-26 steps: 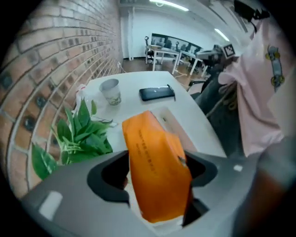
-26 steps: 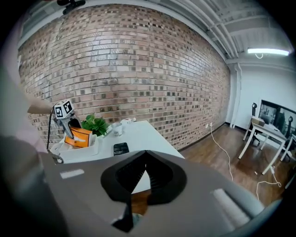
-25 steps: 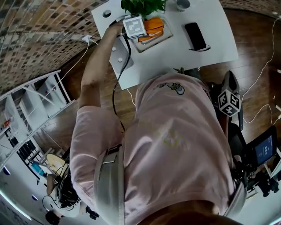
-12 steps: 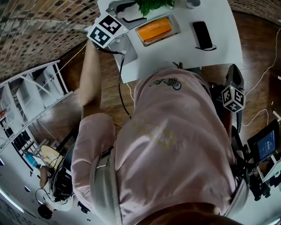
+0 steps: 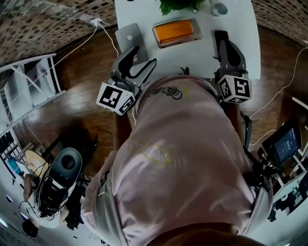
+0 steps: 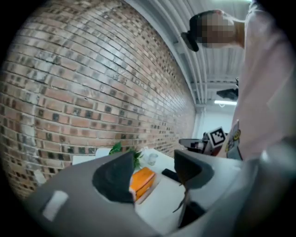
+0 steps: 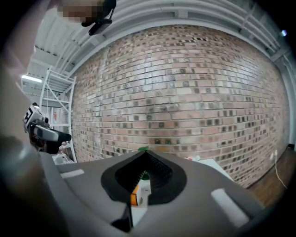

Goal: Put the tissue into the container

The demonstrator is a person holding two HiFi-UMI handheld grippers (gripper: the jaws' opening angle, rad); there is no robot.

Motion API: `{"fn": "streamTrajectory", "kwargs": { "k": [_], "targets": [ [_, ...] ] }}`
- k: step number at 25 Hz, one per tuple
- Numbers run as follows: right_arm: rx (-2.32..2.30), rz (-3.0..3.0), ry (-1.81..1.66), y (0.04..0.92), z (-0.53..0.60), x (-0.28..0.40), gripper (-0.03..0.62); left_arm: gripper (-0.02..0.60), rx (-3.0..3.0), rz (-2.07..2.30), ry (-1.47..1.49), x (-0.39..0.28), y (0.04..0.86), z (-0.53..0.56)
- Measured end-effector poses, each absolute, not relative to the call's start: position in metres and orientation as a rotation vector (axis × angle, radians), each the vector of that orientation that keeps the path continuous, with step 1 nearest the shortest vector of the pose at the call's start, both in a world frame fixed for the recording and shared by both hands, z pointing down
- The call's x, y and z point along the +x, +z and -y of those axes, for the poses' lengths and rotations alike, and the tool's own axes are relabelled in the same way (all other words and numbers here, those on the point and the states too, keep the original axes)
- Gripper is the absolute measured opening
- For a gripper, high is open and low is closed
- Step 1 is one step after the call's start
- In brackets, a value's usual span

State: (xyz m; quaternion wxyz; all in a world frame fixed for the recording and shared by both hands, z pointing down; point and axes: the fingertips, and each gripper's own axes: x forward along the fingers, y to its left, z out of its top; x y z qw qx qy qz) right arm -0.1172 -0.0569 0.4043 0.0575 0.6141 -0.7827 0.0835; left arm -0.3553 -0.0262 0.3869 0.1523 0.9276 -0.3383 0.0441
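– Judging by how things lie now, what is thought likely to go wrong?

– Little seems left to be done. The orange pack (image 5: 173, 31), taken for the tissue, is seen lying inside the shallow tray (image 5: 197, 33), taken for the container, well apart from both grippers. The left gripper (image 6: 152, 159) is held with its jaws apart and closing, with nothing between them. The right gripper (image 7: 144, 155) is held with its jaws together and empty.

– So where is the risk placed?

– On the way down. If the grippers are set on the bench (image 5: 240, 24) carelessly, the dark phone (image 6: 169, 174) or the glass (image 5: 219, 8) near the plant (image 5: 180, 5) could be knocked. The tray could also be nudged towards the edge. A white cable (image 5: 107, 32) trailing over the floor (image 5: 86, 96) could be snagged as well.

– And the surroundings?

– The bench is white and looks smooth, so things are expected to slide readily on it. Dark wooden boards are laid underneath, a brick wall (image 7: 185, 92) is seen behind, and a white shelf rack (image 5: 29, 86) is stood to the left.
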Motion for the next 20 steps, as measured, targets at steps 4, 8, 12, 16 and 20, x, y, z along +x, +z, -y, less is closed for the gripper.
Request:
{"fn": "streamTrajectory", "kwargs": {
  "k": [4, 8, 12, 16, 20],
  "targets": [
    [1.831, 2.420, 0.230, 0.401, 0.065, -0.144, 0.000, 0.276, 2.661, 1.109, 0.131, -0.367, 0.378, 0.019],
    [1.793, 2.432, 0.269, 0.403, 0.067, -0.160, 0.000, 0.276, 2.655, 1.150, 0.106, -0.373, 0.372, 0.026],
    [1.798, 2.420, 0.256, 0.402, 0.068, -0.158, 0.000, 0.276, 2.672, 1.151, 0.114, -0.372, 0.382, 0.031],
    [1.827, 2.408, 0.256, 0.403, 0.066, -0.147, 0.001, 0.276, 2.676, 1.136, 0.101, -0.364, 0.383, 0.034],
    [1.852, 2.396, 0.268, 0.403, 0.064, -0.133, 0.000, 0.276, 2.694, 1.110, 0.122, -0.350, 0.385, 0.032]
  ]
}}
